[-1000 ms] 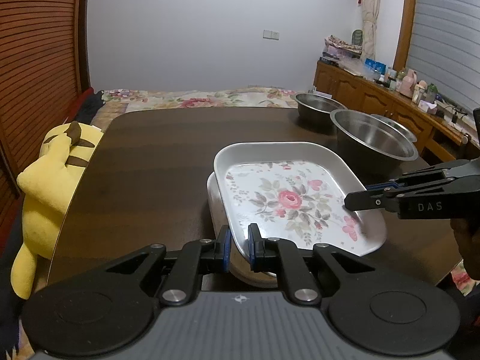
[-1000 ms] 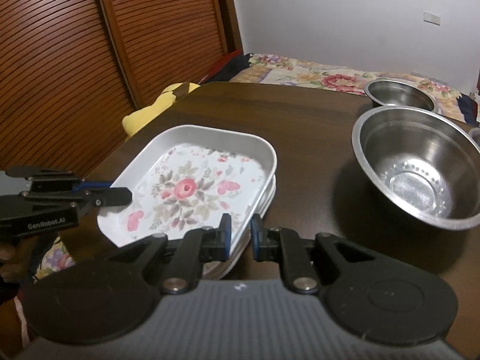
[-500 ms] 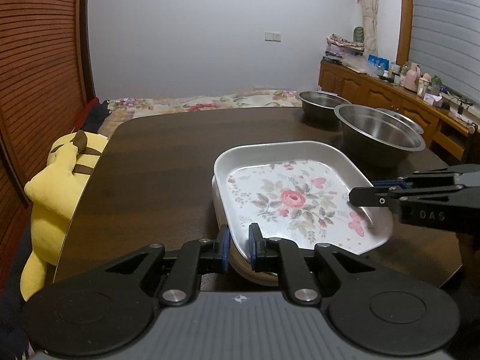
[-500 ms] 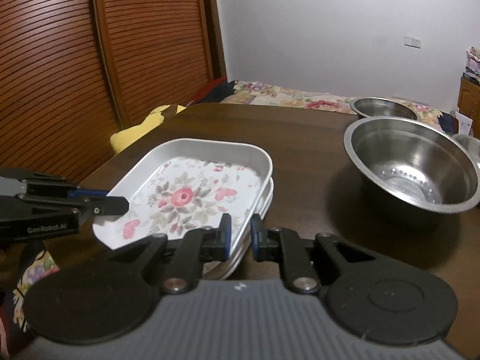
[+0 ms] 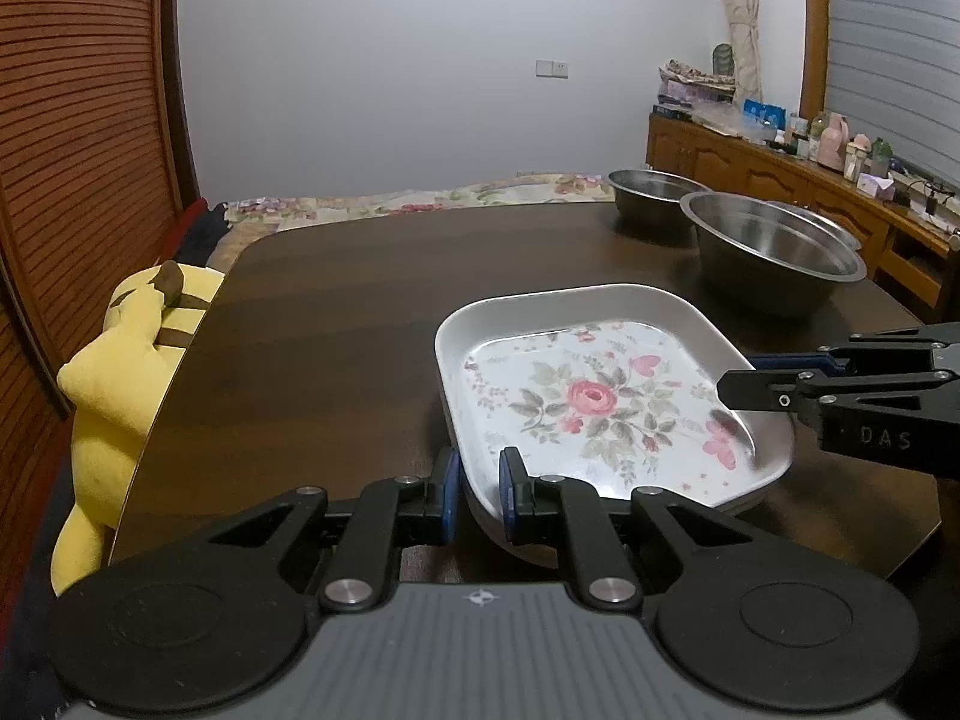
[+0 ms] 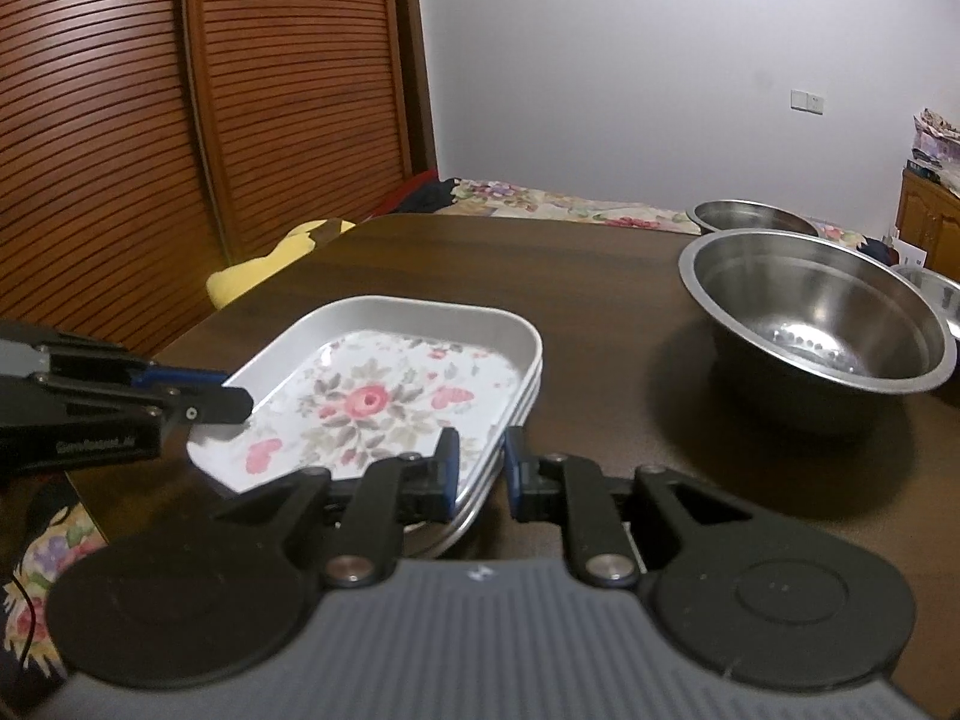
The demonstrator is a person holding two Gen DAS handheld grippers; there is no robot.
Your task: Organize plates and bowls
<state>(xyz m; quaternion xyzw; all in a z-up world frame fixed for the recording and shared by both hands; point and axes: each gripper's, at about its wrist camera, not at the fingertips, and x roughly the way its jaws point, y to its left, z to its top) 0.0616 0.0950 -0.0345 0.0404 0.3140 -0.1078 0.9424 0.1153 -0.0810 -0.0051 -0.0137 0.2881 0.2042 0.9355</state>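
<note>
A white rectangular plate with a rose pattern (image 5: 600, 396) lies on top of another plate on the dark wooden table (image 5: 336, 324). My left gripper (image 5: 479, 498) is shut on its near rim. My right gripper (image 6: 478, 468) is shut on the opposite rim, and it also shows in the left wrist view (image 5: 735, 384). The floral plate also shows in the right wrist view (image 6: 384, 396), with the left gripper (image 6: 234, 396) at its left edge. A large steel bowl (image 6: 816, 318) stands to the right, and a smaller steel bowl (image 6: 753, 219) stands behind it.
A third steel bowl (image 6: 936, 294) peeks out at the far right. A yellow plush toy (image 5: 120, 372) leans at the table's left edge. A wooden sideboard with clutter (image 5: 798, 174) runs along the right wall. A bed with a floral cover (image 5: 420, 201) lies beyond the table.
Both grippers have sunk lower with the floral plate, which now sits closer onto the plate below. The views tilted up toward the room.
</note>
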